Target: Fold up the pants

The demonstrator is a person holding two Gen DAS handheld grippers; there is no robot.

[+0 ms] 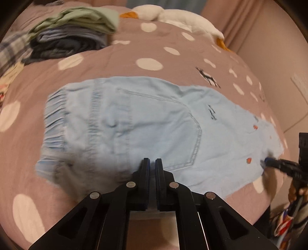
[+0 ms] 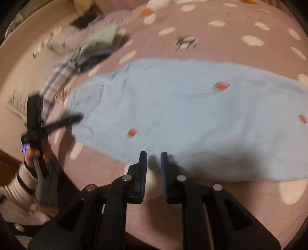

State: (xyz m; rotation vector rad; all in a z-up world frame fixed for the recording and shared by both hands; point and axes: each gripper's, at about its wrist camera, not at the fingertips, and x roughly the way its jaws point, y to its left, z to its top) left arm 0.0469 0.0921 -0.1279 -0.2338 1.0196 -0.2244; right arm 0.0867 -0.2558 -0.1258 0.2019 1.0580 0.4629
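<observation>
Light blue pants (image 1: 134,125) with small red motifs lie flat on the bed, gathered waistband at the left and leg end at the right in the left wrist view. My left gripper (image 1: 152,160) is shut, its tips over the pants' near edge below the back pocket, with no cloth visibly pinched. The right gripper (image 1: 269,161) reaches the leg's edge at the far right. In the right wrist view the pants (image 2: 182,115) fill the middle. My right gripper (image 2: 153,154) hovers at their near edge, jaws narrowly apart and empty. The left gripper (image 2: 77,117) touches the waist end, blurred.
A mauve bedspread (image 1: 115,63) with white dots covers the bed. A stack of folded clothes (image 1: 73,32) sits at the back left, with a white plush goose (image 1: 173,15) behind it. A hand (image 2: 36,153) in a striped sleeve holds the left gripper beyond the bed's edge.
</observation>
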